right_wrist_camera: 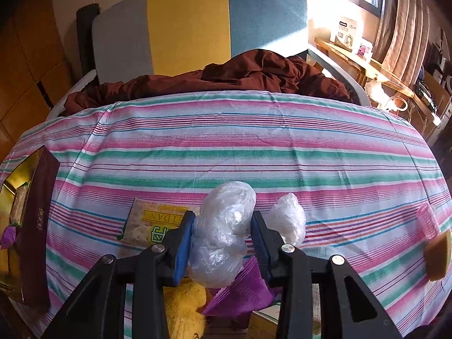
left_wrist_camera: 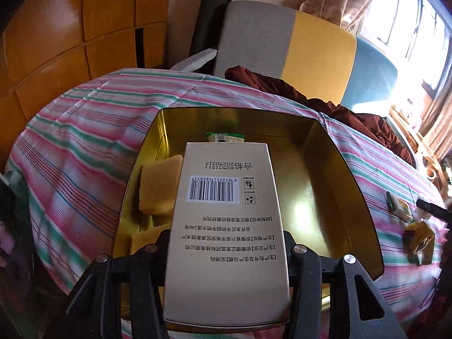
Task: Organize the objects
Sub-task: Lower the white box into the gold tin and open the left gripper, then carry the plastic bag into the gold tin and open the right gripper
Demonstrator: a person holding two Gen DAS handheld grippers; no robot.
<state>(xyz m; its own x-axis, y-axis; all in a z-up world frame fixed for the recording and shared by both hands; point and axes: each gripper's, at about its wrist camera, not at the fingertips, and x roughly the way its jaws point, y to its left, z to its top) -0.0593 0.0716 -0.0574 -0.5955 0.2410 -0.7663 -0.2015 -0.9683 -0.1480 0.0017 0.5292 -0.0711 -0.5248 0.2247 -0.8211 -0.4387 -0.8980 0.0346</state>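
In the left wrist view my left gripper is shut on a beige carton with a barcode and holds it over the open gold-lined box. Yellow sponges and a green packet lie inside the box. In the right wrist view my right gripper is shut on a clear plastic-wrapped bundle above the striped cloth. A second wrapped bundle lies just to its right. The box shows at the left edge.
A flat snack packet, a purple wrapper and a yellow cloth lie under my right gripper. A pink item and a sponge sit at right. Dark red fabric and a chair stand behind.
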